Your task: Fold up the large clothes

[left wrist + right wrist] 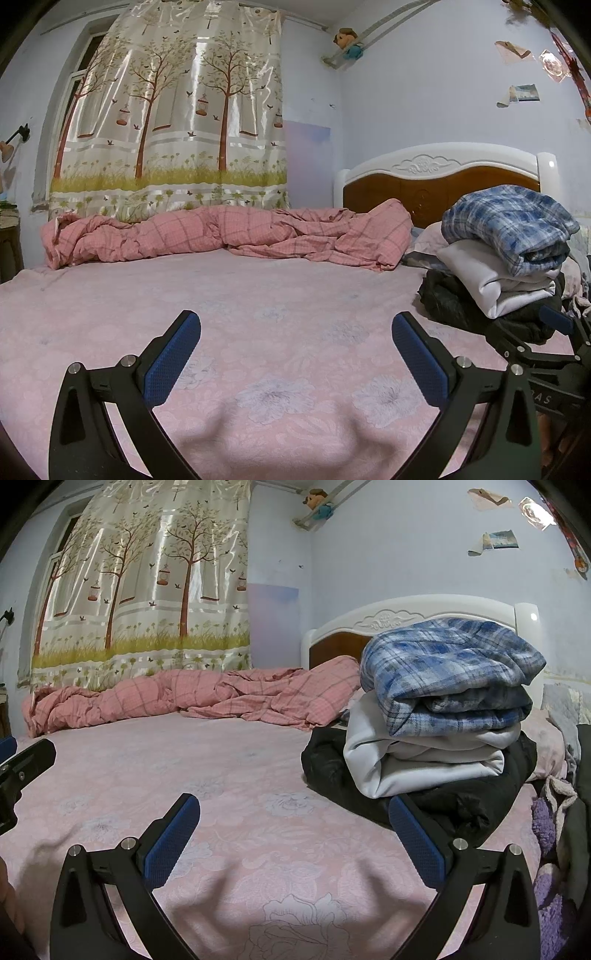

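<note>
- Left hand-held gripper (295, 345): jaws spread wide, empty, above the bed (258, 295).
- Right hand-held gripper (293, 827): likewise agape, empty, near the stack of folded clothes (436, 716).

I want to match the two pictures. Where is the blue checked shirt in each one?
Left wrist view: blue checked shirt far right, atop the folded pile.
Right wrist view: blue checked shirt right of centre, closer, atop the same pile.
Shared landmark: white headboard behind it.

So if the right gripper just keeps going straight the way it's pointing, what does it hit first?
Probably nothing close: the open right gripper points over bare pink bedsheet toward the rumpled pink quilt. The black garment under the pile lies just right of that line.
</note>
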